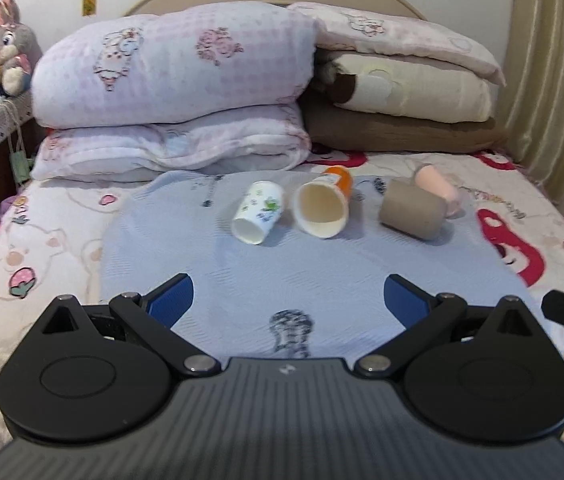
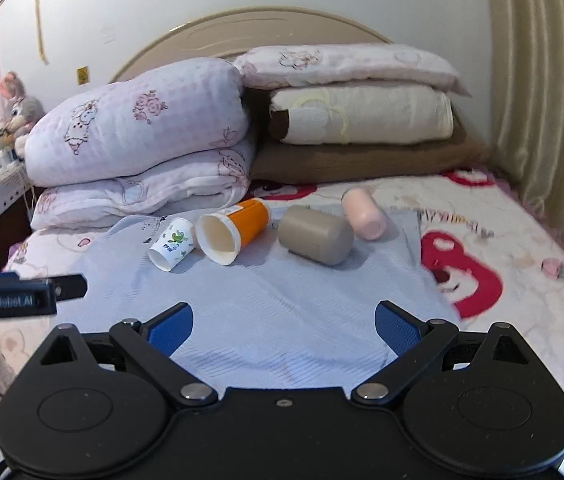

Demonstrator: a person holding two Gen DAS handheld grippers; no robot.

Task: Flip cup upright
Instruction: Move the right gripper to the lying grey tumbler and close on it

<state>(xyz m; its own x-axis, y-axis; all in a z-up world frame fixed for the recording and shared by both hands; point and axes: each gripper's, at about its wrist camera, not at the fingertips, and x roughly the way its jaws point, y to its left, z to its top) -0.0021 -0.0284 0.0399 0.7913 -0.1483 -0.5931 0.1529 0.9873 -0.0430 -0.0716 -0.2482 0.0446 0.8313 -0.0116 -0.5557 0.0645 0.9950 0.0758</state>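
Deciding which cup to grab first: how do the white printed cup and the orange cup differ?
The white cup is smaller than the orange cup. The white cup has a green-and-blue print on its side; the orange cup is plain orange with a cream rim and inside. The white cup lies left of the orange cup. Both lie on their sides on the blue cloth, mouths toward the cameras.

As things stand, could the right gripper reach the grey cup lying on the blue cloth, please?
Probably yes: the right gripper is open, and only bare blue cloth lies between it and the grey cup.
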